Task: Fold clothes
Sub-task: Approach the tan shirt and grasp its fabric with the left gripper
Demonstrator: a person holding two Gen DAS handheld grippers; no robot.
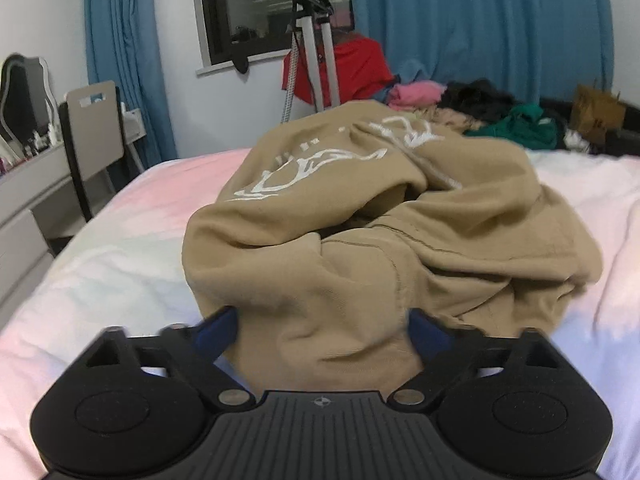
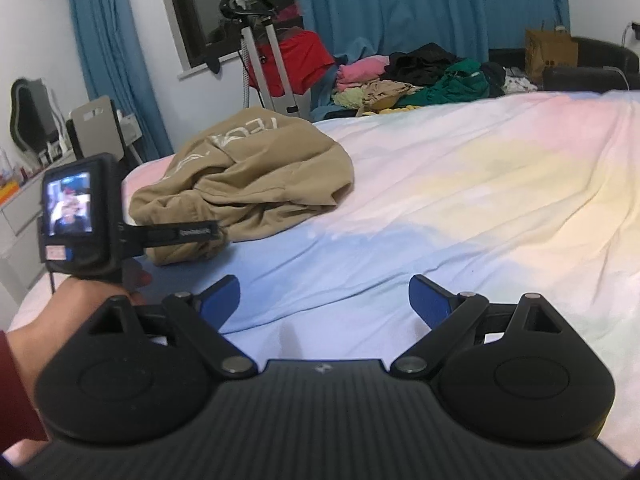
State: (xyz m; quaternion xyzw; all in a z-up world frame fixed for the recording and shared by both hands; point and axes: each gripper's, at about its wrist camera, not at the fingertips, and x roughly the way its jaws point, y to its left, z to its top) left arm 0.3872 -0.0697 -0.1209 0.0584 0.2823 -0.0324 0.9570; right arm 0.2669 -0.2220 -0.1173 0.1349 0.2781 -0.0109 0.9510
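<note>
Tan sweatshirt (image 1: 380, 216) lies crumpled on the bed (image 2: 460, 200). Left tool (image 1: 322, 330) clamps its near edge; right tool (image 2: 324, 298) gapes wide, holding nothing. Next, I judge: spread it flat

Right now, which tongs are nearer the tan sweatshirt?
Left. The left tongs straddle the near edge of the tan sweatshirt; the right tongs hang open over bare bedsheet, apart from it.

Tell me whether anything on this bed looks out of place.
The tan sweatshirt lies crumpled in a heap on the bedspread, not flat. At the bed's far edge, a pile of clothes is jumbled and unfolded.
</note>
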